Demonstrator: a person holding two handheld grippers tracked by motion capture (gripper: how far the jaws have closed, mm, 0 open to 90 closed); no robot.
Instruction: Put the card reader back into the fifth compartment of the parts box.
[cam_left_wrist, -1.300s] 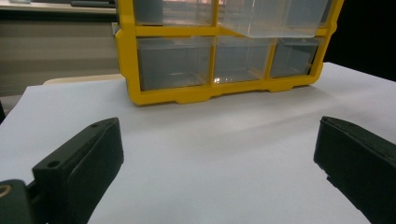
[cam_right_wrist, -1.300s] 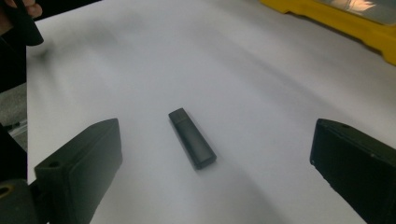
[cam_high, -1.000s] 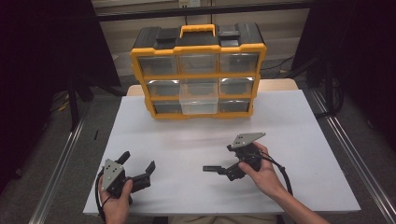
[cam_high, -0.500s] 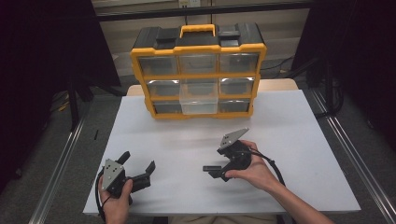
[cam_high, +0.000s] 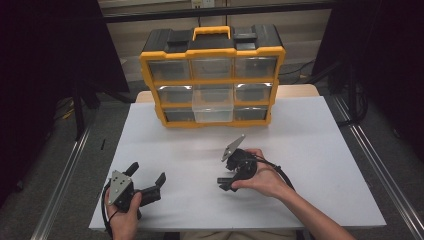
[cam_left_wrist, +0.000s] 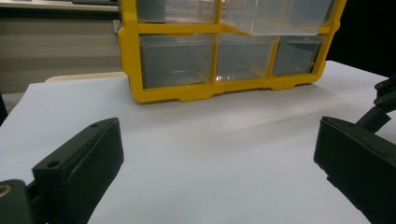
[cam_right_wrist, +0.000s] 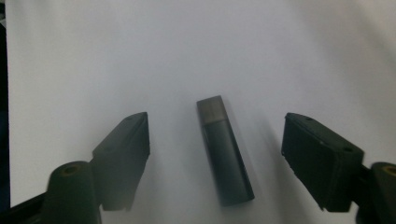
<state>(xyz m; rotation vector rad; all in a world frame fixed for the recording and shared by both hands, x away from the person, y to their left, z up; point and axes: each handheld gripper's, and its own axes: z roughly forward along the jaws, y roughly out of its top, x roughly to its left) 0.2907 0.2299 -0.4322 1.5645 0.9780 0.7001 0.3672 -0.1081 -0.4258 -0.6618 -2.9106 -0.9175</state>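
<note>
Jaws of our right gripper (cam_right_wrist: 215, 154) are now tipping down, wide apart, around a small dark flat stick (cam_right_wrist: 224, 150) lying between the fingers (cam_right_wrist: 123, 144), so we are probably preparing a grasp; left gripper (cam_left_wrist: 210, 172) is waiting, spread open.

One yellow drawer cabinet (cam_high: 212, 75) with nine clear drawers, one dark stick (cam_right_wrist: 224, 150), one white table (cam_high: 310, 150), two claws.

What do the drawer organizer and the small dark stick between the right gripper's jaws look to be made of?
Drawer organizer: looks like moulded plastic, a glossy yellow frame with clear drawers you can see through. Small dark stick: smooth dark grey body with a duller, lighter end band; plastic or metal, unclear in the blur.
</note>
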